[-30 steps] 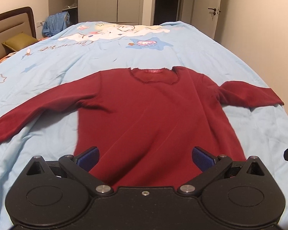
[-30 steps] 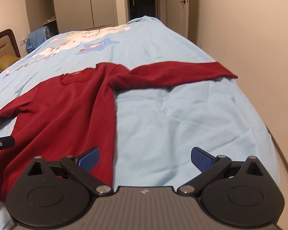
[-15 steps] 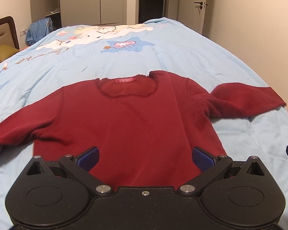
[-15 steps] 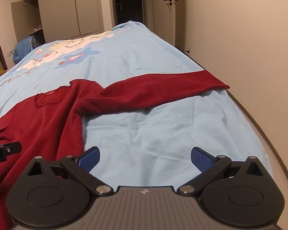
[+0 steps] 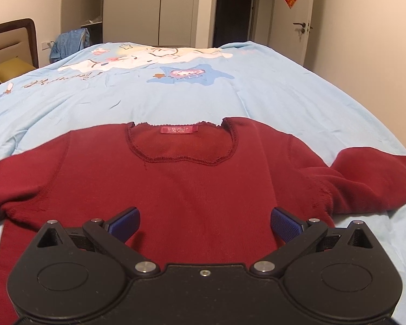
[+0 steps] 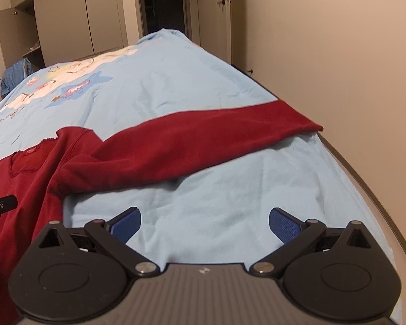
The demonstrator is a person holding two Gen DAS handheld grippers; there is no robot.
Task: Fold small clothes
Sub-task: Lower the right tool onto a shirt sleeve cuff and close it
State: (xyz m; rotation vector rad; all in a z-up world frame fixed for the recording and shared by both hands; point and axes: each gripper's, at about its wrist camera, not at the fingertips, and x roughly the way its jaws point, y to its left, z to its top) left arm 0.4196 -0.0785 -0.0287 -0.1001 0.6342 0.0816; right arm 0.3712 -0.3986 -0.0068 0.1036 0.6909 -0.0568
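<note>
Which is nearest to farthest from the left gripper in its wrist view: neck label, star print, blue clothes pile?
From the left gripper:
1. Neck label, straight ahead on the sweater.
2. Star print, mid-bed on the duvet.
3. Blue clothes pile, far left by the headboard.

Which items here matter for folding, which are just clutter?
Job:
red sweater, spread flat
its right sleeve
left tongs, open
right tongs, open

Lying about:
blue garment by wardrobe
yellow pillow
</note>
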